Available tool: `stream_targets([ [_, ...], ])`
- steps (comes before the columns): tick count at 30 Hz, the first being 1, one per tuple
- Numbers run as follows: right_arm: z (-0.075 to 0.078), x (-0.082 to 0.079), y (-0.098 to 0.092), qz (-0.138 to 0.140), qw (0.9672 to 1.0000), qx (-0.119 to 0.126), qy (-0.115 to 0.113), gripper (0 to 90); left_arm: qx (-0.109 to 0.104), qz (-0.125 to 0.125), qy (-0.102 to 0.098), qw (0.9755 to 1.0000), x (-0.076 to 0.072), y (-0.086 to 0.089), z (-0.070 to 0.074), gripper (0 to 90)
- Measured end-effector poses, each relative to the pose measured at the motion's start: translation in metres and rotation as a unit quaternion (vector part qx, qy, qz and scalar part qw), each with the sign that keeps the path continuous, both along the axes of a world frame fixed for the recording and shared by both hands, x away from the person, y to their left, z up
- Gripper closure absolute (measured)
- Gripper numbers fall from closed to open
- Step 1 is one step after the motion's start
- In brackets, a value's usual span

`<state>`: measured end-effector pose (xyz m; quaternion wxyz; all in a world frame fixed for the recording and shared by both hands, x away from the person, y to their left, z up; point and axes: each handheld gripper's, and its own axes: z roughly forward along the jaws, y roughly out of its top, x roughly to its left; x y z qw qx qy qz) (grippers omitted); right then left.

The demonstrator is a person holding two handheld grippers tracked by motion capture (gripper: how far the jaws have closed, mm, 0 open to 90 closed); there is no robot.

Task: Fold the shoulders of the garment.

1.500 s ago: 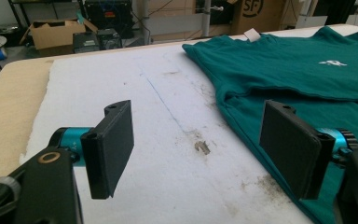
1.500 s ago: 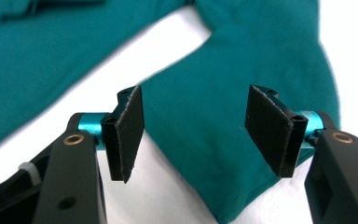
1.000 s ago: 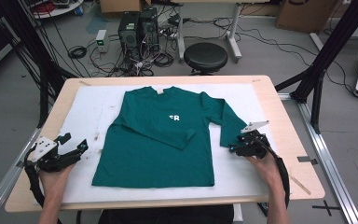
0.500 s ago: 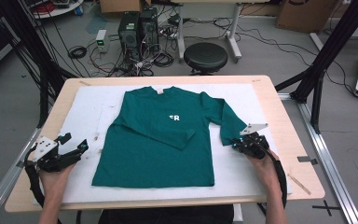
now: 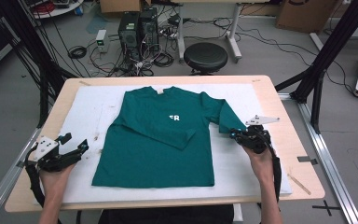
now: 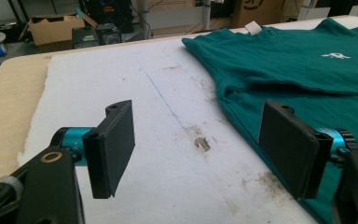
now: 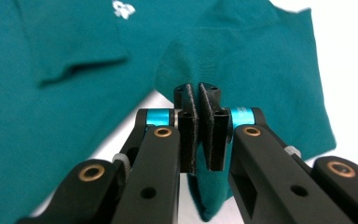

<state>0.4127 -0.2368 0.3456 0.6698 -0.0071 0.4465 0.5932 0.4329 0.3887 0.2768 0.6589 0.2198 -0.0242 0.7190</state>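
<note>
The green shirt (image 5: 161, 140) lies flat at the centre of the high view, on the white pad (image 5: 242, 168) covering the worktop (image 5: 289, 140). One sleeve (image 5: 163, 133) is already folded across the chest. The other sleeve (image 7: 242, 65), right of centre, is now pinched at its cuff by the right tool (image 7: 200, 100), whose jaws have just been closing on the fabric. I judge the folding early: this sleeve and the body remain. The left tool (image 6: 200, 144) hangs open over the pad at lower left. White chest print reads roughly "FR" (image 5: 174, 118).

A teal-green shirt (image 5: 161, 140) with a small white logo (image 5: 174, 117) lies on a white mat (image 5: 86, 107).
</note>
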Motion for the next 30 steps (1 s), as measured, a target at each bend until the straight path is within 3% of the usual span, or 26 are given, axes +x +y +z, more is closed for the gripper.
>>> stream_targets([
  [5, 0.002, -0.020, 0.027, 0.004, 0.9996, -0.024, -0.018, 86.8, 0.000, -0.002, 0.000, 1.0000, 0.000, 0.001, 0.000, 27.5],
  [14, 0.014, -0.044, 0.079, 0.002, 0.9977, -0.062, -0.027, 86.7, 0.000, -0.004, 0.000, 1.0000, 0.000, 0.001, 0.000, 27.5],
  [30, 0.021, -0.046, 0.162, 0.019, 0.9927, -0.118, -0.013, 86.8, -0.002, -0.006, 0.000, 1.0000, 0.000, 0.001, 0.000, 27.5],
])
